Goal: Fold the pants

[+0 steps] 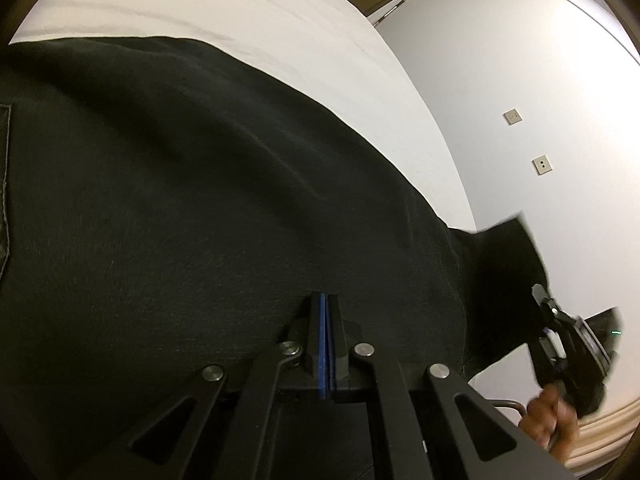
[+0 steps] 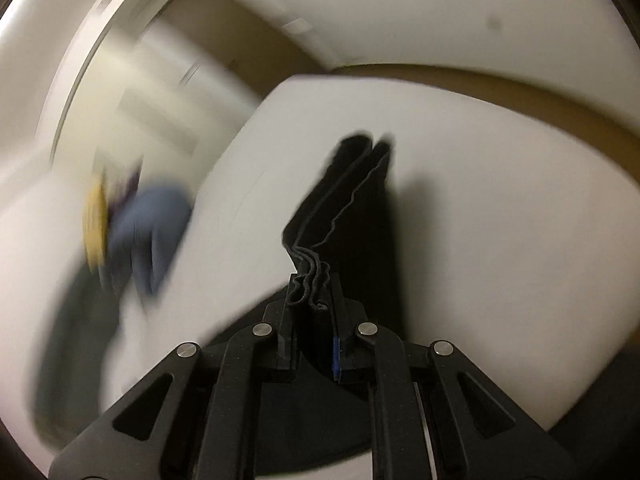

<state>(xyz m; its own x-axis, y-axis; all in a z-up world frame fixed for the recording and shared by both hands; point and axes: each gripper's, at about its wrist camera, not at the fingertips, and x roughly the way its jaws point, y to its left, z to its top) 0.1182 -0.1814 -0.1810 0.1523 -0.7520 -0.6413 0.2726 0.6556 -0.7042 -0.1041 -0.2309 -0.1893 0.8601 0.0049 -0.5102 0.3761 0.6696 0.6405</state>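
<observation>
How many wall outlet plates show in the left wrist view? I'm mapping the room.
2: the upper plate and the lower plate sit on the white wall, right of the bed. Others may be hidden.

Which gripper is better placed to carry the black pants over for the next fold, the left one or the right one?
The right gripper. Its jaws clamp a bunched edge of the black fabric pants, lifted off the white sheet. The left gripper is shut low against the spread fabric, better suited to anchoring.
</observation>
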